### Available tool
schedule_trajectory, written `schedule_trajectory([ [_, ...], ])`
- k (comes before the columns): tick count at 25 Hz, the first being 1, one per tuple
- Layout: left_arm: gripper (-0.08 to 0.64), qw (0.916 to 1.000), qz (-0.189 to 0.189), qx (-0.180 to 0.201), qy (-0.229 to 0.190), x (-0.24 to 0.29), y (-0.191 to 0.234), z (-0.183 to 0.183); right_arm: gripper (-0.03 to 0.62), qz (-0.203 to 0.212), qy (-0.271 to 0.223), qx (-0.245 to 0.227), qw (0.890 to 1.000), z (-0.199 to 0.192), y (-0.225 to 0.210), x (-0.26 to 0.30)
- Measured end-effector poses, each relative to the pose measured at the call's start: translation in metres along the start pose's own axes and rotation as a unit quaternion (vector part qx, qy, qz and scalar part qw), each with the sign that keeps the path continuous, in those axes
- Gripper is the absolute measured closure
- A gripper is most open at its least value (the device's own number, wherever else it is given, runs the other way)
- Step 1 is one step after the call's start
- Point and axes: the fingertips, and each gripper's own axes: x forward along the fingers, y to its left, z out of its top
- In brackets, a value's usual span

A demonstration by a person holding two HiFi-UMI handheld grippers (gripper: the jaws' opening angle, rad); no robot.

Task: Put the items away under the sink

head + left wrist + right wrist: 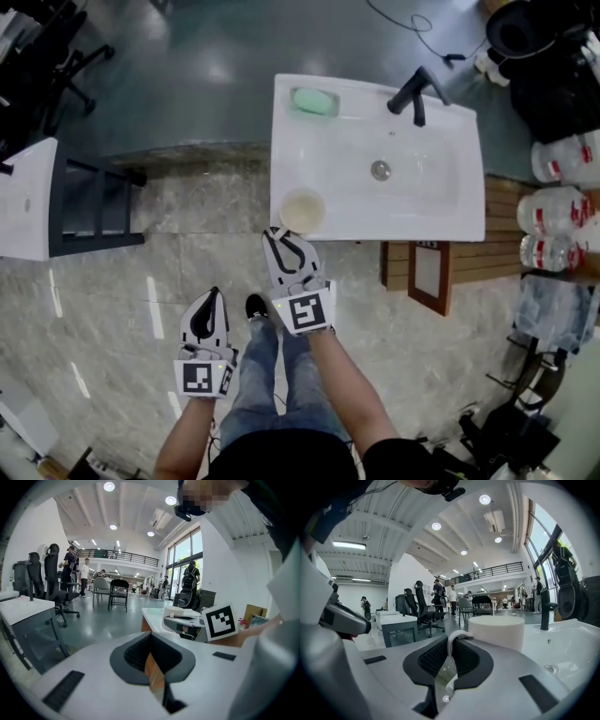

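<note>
Closest to us in the head view are two bare forearms, each carrying a white two-jaw tool with a black-and-white marker cube. Our right gripper (281, 236) reaches to the front edge of the white rectangular sink (427, 208), its tips touching the round cream-white mug (302, 210) that stands on the sink's flat rim at the 7 o'clock corner. From those tips the mug sits at about 1 o'clock. In the right gripper view we see the right gripper (451, 645) with its jaws drawn together on the mug's thin white loop handle (455, 637), while the mug (497, 631) body rises just past them at 1 o'clock.

Our left gripper (212, 296) hangs over the marble floor at 8 o'clock from the right one, well apart from the sink. In its own view the left gripper (151, 641) has its jaws closed together with nothing between them.

On the sink, a pale green soap bar (314, 101) lies at 11 o'clock and a black tap (417, 94) stands at 1 o'clock.
</note>
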Motion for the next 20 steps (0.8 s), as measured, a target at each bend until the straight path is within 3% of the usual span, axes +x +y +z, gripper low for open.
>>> schedule_trajectory([
  [6, 0.554, 0.9993, -0.031, 0.019, -0.011, -0.001, -0.025, 0.025, 0.549, 0.003, -0.014, -0.014, 1.000, 0.036, 0.004, -0.044],
  [10, 0.554, 0.9964, -0.077, 0.031, -0.018, 0.001, -0.064, 0.039, 0.549, -0.012, -0.009, -0.018, 1.000, 0.051, -0.003, -0.096],
  [14, 0.554, 0.9875, -0.150, 0.045, -0.019, 0.013, -0.116, 0.049, 0.549, -0.056, 0.001, -0.011, 0.998, 0.055, -0.019, -0.150],
  [20, 0.554, 0.9715, -0.230, 0.055, -0.014, 0.021, -0.190, 0.033, 0.549, -0.124, 0.006, 0.010, 0.992, 0.030, -0.041, -0.224],
])
